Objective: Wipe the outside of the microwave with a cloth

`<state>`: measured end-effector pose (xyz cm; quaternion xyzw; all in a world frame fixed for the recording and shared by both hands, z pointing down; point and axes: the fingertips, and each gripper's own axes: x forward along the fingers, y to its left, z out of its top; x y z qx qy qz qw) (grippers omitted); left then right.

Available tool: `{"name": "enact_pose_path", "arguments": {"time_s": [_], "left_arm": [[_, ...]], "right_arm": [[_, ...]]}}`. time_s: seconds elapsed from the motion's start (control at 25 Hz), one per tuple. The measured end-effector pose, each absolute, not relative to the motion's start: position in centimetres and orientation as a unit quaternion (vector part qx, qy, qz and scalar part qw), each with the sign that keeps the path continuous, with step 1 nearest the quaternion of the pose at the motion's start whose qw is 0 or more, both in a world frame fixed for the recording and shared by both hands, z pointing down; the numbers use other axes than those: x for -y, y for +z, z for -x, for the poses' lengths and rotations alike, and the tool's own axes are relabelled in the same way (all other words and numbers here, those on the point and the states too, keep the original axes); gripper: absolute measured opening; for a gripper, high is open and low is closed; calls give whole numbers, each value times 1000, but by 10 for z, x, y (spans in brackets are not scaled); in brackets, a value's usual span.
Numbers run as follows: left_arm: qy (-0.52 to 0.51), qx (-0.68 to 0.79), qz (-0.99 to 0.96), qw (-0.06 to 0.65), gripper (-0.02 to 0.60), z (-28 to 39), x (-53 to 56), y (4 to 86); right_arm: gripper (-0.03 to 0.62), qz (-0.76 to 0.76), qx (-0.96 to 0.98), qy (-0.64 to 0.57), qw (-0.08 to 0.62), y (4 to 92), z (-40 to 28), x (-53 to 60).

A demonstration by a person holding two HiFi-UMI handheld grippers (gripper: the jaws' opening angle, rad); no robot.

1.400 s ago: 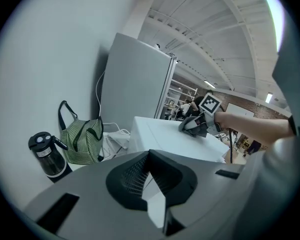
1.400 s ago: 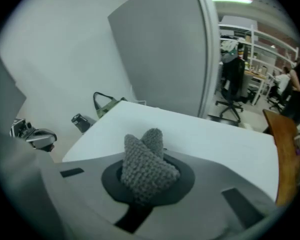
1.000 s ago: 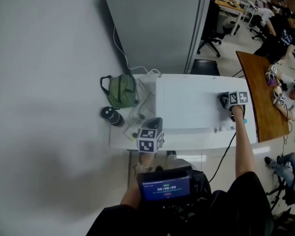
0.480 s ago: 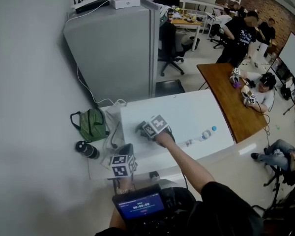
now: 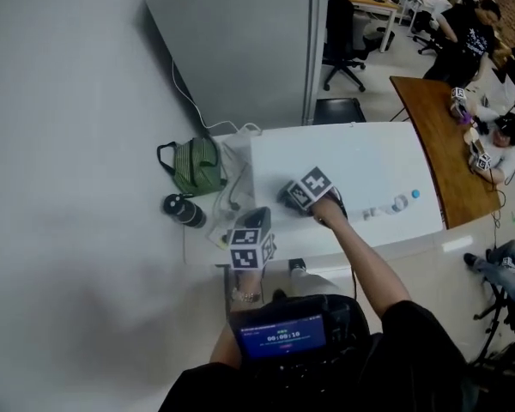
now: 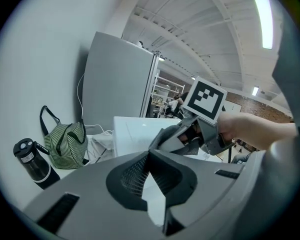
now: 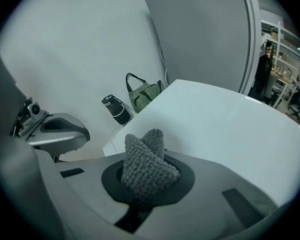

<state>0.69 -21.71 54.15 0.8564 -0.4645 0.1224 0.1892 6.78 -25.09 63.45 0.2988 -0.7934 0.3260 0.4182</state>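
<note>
The white microwave (image 5: pixel 360 166) stands on a white table, and I look down on its flat top. My right gripper (image 5: pixel 292 196) rests on the left part of that top, shut on a grey knitted cloth (image 7: pixel 145 161) that bulges up between its jaws. The cloth (image 6: pixel 166 136) also shows under the right gripper in the left gripper view. My left gripper (image 5: pixel 256 220) hovers by the microwave's front left corner, its jaws shut with nothing between them. The microwave's knobs (image 5: pixel 393 206) sit at the front right.
A green striped bag (image 5: pixel 196 166) and a black bottle (image 5: pixel 183 210) stand on the table left of the microwave, with white cables (image 5: pixel 233 187) between. A grey partition (image 5: pixel 240 41) rises behind. A wooden table (image 5: pixel 433 136) with seated people lies to the right.
The right gripper has swept the cloth across the microwave's top from the right end to the left part. The left gripper has stayed by the front left corner.
</note>
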Motion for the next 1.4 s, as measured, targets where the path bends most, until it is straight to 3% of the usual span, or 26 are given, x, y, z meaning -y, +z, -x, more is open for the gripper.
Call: {"name": "enact_pose_path", "arguments": {"time_s": [0.44, 0.64, 0.84, 1.12, 1.4], "left_arm": [[126, 427, -877, 182, 1, -35, 204, 536], [126, 426, -878, 179, 1, -22, 183, 532], [130, 417, -878, 196, 0, -18, 156, 543], [126, 379, -897, 192, 0, -58, 144, 526], [132, 396, -890, 182, 0, -70, 133, 524]], "right_arm": [[15, -451, 726, 401, 330, 631, -311, 215], [15, -536, 679, 401, 300, 628, -366, 196], [15, -527, 725, 384, 222, 603, -275, 154], [15, -470, 783, 329, 239, 606, -134, 123], [15, -471, 807, 250, 252, 590, -79, 122]]}}
